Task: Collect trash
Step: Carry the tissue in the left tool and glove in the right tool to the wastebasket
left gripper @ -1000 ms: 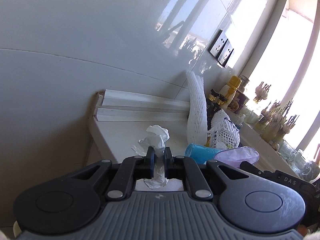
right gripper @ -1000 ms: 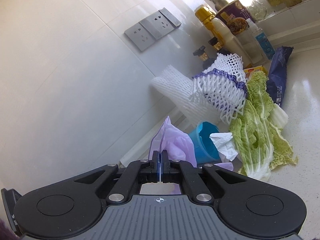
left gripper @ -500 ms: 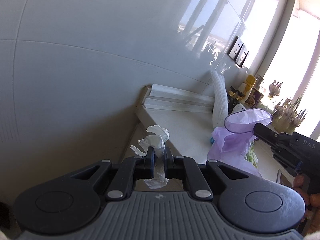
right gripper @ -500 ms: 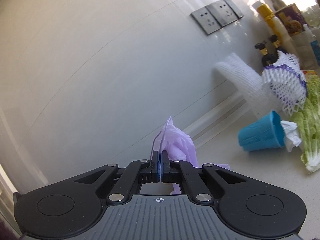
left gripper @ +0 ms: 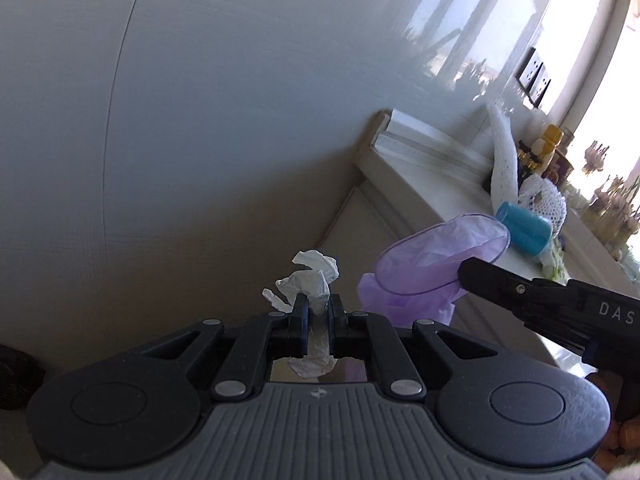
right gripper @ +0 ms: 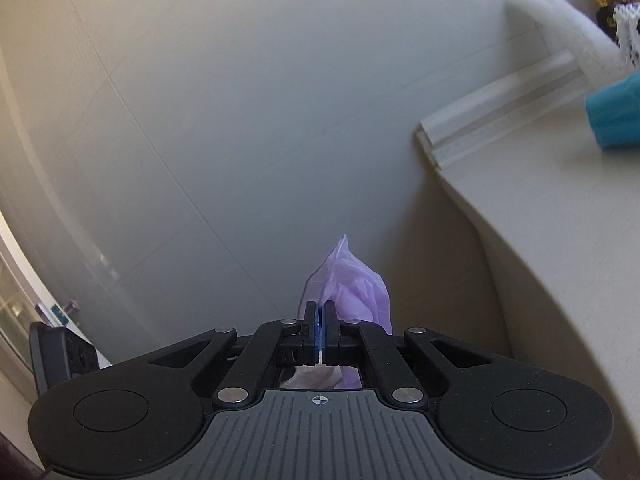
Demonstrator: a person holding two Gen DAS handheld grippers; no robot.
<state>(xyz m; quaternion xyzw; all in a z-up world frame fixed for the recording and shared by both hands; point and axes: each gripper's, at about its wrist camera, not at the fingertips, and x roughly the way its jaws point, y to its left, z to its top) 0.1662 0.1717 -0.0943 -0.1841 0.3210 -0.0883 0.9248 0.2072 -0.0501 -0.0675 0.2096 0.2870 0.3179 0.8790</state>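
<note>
Left wrist view: left gripper (left gripper: pixel 318 312) pinches crumpled tissue (left gripper: pixel 308 282); right gripper (right gripper: pixel 320 320) clamps purple glove (right gripper: pixel 352 292).

Left tongs (left gripper: pixel 318 314) pinch a crumpled white tissue (left gripper: pixel 310 280), off the end of the pale stone tabletop (left gripper: pixel 436 196). Just to their right, the right tongs (right gripper: pixel 320 326) pinch a thin purple plastic glove (left gripper: pixel 436 264). Behind, on the tabletop, a blue plastic cup (left gripper: pixel 524 226) lies before a white foam net sleeve (left gripper: pixel 502 152) leaning on the wall.

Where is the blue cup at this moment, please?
The blue cup lies on its side on the counter, at the right of both wrist views, beside the white foam netting and just beyond the purple glove.
</note>
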